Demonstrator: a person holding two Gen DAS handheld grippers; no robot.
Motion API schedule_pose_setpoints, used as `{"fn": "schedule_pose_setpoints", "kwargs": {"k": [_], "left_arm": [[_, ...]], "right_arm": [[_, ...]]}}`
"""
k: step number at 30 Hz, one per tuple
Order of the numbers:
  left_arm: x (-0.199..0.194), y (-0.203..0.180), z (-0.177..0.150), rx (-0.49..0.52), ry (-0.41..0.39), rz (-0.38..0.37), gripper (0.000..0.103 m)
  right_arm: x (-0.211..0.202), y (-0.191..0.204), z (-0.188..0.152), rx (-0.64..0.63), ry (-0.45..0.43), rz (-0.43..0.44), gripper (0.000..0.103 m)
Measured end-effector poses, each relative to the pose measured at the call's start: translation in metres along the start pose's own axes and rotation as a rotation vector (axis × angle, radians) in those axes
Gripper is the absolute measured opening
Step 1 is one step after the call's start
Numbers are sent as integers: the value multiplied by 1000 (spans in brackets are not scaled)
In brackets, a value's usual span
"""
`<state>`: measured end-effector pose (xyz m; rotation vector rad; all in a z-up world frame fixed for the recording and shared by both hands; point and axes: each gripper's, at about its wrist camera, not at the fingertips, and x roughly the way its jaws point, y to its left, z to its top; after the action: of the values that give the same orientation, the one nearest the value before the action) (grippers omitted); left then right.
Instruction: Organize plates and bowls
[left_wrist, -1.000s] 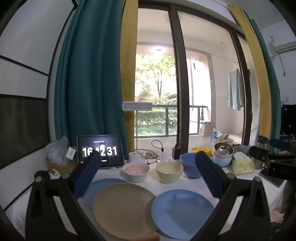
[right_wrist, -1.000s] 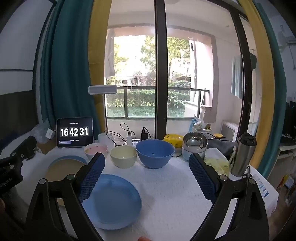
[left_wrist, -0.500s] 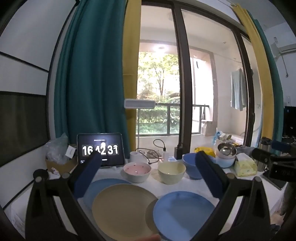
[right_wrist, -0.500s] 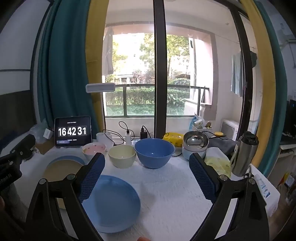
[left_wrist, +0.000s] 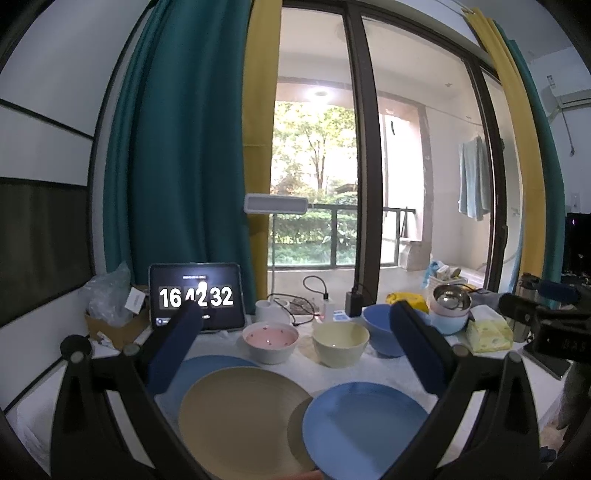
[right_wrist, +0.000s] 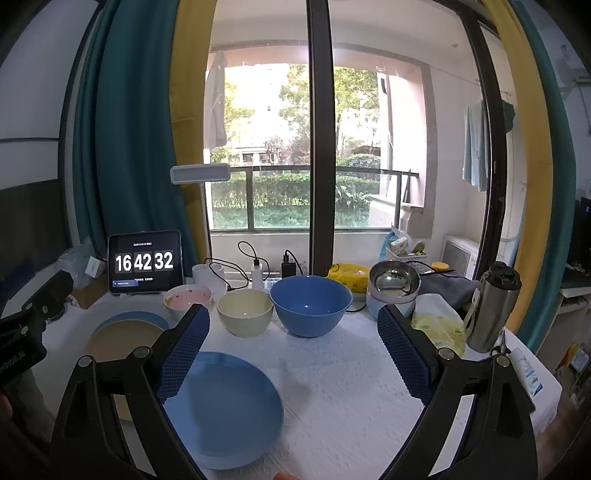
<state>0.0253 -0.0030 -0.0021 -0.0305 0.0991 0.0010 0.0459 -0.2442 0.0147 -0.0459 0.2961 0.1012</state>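
Both our grippers, left gripper (left_wrist: 295, 354) and right gripper (right_wrist: 293, 352), hang spread wide with nothing in them. The blue plate (right_wrist: 221, 406) sits right below the right one's left finger, with the tan plate (left_wrist: 240, 417) under the left gripper. They look stiff, light and slick, so we'd pinch the raised rim.

Left tongs (left_wrist: 291, 332) and right tongs (right_wrist: 293, 336) gape, empty.
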Motion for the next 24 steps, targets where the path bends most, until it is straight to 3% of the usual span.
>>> {"fn": "schedule_pose_setpoints", "kwargs": {"k": [24], "left_arm": [[2, 2, 0, -6, 5, -9, 102]], "right_arm": [[3, 1, 1, -2, 0, 3, 95]]}}
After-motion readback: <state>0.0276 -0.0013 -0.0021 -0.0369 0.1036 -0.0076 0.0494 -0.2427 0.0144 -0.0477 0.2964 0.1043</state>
